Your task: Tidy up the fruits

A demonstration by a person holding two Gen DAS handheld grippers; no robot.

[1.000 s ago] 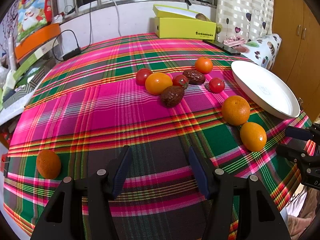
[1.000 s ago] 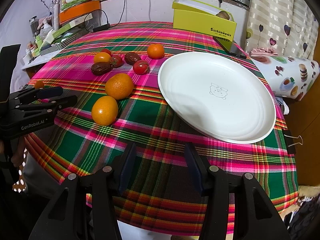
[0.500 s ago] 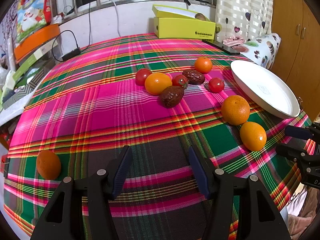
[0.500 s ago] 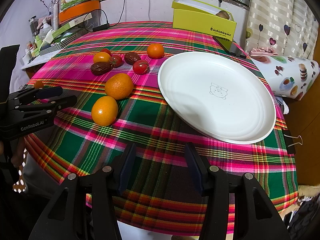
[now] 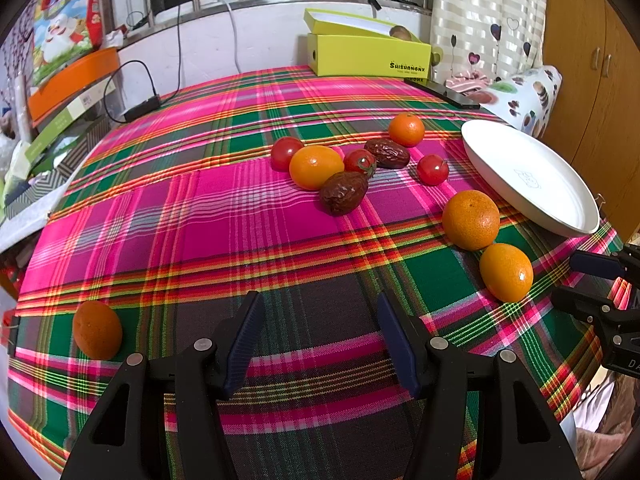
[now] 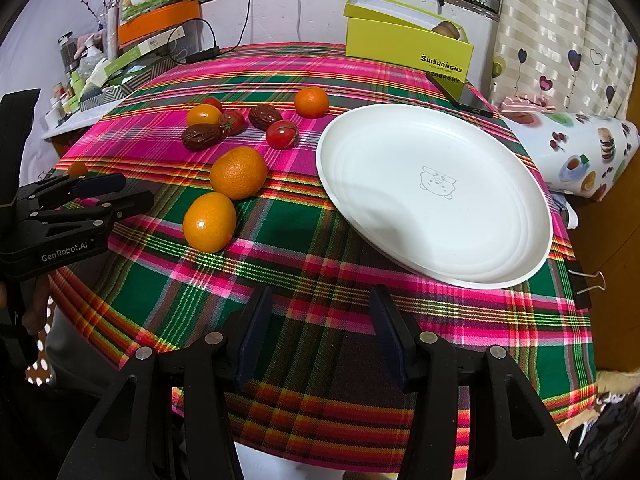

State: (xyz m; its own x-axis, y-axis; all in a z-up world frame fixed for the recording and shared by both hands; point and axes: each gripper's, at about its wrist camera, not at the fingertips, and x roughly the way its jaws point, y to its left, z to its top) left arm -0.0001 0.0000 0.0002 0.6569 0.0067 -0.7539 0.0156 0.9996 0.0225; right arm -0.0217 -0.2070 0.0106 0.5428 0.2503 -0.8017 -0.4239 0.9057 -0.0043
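A white plate (image 6: pixel 436 196) lies empty on the plaid cloth at the right; it also shows in the left wrist view (image 5: pixel 528 176). Left of it lie two big oranges (image 6: pixel 238 173) (image 6: pixel 209 222), a small orange (image 6: pixel 311 101), cherry tomatoes (image 6: pixel 282 134) and two dark dates (image 6: pixel 202 138). A lone orange (image 5: pixel 97 330) lies near the front left edge. My left gripper (image 5: pixel 320 340) is open and empty above the front of the cloth. My right gripper (image 6: pixel 320 332) is open and empty, in front of the plate.
A yellow box (image 5: pixel 368 54) stands at the back of the table, with a dark phone (image 6: pixel 460 94) beside it. Cables and boxes (image 5: pixel 72 88) crowd the back left. A patterned cushion (image 6: pixel 580 156) and a wooden cupboard (image 5: pixel 592 80) lie to the right.
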